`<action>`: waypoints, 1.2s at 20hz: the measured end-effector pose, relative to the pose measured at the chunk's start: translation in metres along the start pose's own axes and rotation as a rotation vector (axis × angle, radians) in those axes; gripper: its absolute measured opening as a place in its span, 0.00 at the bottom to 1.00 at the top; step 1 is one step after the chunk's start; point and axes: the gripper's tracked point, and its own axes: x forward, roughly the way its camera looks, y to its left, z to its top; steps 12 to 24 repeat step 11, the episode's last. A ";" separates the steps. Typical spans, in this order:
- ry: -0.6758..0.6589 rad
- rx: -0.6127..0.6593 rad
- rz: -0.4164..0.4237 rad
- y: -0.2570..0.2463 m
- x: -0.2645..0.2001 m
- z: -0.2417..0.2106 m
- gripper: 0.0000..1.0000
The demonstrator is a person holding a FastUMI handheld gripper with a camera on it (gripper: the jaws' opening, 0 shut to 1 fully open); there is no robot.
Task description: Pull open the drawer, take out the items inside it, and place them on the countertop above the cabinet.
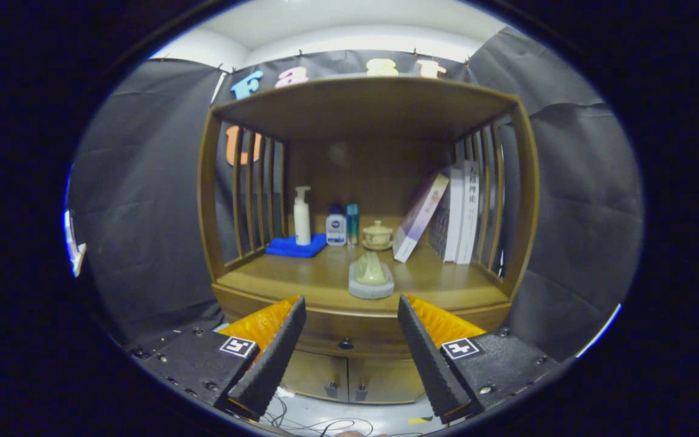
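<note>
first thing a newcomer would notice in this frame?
Probably the wooden cabinet with slatted sides, straight ahead beyond the open gripper. On its countertop a pale object on a grey base sits nearest, just ahead of the fingers; behind it are a white pump bottle on a blue cloth, a small lidded cup, and leaning books. Below, the closed drawer's dark knob lies between the fingers.

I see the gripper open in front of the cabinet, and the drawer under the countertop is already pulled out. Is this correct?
Not quite. The gripper view shows the drawer closed, its front flush under the countertop. The rest holds: the gripper faces the cabinet with its jaws wide apart.
</note>
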 end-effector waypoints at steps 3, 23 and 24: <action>-0.057 0.013 0.015 -0.006 -0.034 0.031 0.96; -0.159 0.028 0.023 -0.028 -0.107 0.085 0.96; -0.159 0.028 0.023 -0.028 -0.107 0.085 0.96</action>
